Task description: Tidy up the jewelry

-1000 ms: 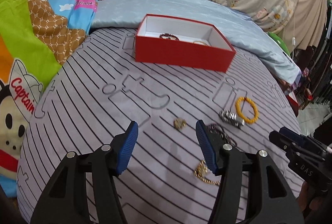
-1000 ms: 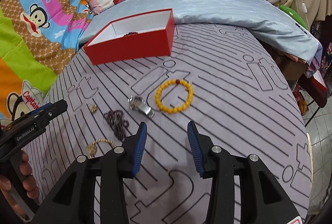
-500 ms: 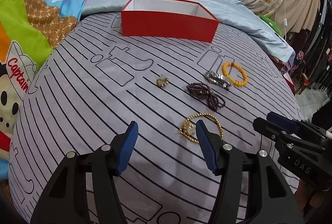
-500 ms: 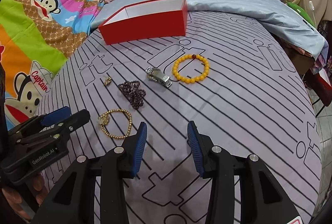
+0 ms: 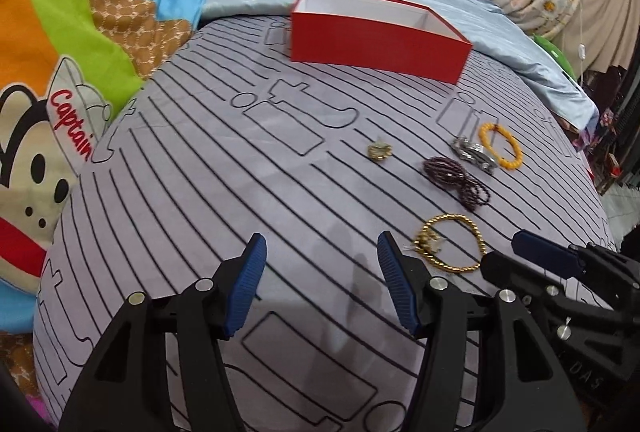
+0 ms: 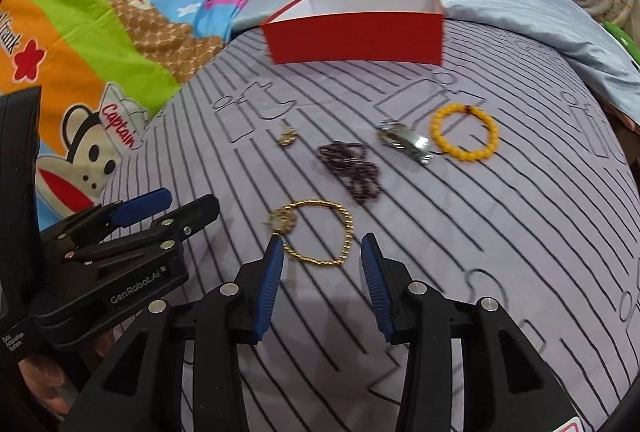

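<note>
On the striped bedspread (image 6: 520, 232), just ahead of the right gripper (image 6: 322, 252) (jaws apart, empty, as on the left gripper (image 5: 320, 256)), the gold bracelet (image 6: 320, 232) is judged light, limp, best pinched across its chain.

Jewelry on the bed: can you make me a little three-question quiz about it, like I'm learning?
1. True or false: the gold chain bracelet lies inside the red box.
2. Which piece lies nearest the right gripper? A) yellow bead bracelet B) gold chain bracelet C) silver watch band
3. Fill in: the dark piece in the middle is a heap of purple ____.

Key: 1 false; 2 B; 3 beads.
</note>
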The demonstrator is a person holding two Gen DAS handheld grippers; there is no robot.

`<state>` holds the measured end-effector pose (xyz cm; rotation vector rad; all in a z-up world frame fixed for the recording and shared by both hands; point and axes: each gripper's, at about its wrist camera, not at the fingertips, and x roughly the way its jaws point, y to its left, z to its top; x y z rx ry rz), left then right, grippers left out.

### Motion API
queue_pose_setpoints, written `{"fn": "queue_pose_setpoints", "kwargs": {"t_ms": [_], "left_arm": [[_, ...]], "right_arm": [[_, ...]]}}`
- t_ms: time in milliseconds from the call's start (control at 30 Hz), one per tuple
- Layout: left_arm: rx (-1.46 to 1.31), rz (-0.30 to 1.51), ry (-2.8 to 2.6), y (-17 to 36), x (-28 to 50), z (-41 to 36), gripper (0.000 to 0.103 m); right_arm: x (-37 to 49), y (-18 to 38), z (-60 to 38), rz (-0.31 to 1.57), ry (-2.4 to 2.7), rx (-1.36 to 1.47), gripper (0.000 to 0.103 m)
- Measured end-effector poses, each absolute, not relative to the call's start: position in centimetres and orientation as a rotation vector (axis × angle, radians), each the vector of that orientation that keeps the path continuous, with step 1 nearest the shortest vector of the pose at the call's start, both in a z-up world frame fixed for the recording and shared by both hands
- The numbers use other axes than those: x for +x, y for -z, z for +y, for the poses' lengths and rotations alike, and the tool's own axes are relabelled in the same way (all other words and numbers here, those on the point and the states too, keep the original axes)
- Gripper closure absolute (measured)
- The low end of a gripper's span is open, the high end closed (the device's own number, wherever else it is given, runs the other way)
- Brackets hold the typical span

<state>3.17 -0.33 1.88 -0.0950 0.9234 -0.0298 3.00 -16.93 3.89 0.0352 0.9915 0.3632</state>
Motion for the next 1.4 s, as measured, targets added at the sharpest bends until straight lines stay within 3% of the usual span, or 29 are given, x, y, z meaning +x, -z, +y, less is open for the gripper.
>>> {"fn": "queue_pose_setpoints", "kwargs": {"t_ms": [167,500,1400], "left_arm": [[-0.113,0.932,0.002,-1.5,3.2,1.0,0.048],[-0.128,0.941,0.002,-0.9,3.6,1.7,0.048],[-0.116,0.91,0.099,-1.3,10.0,-3.3,0.048]], "right_arm": [[3.9,-3.2,-15.0,1.002,-0.403,0.009,0.068],[5.4,-1.6,-13.5,1.029,-0.419,0.0,0.088],[5.0,-5.6,-19.9,0.945,-0.334,0.135,0.089]]}}
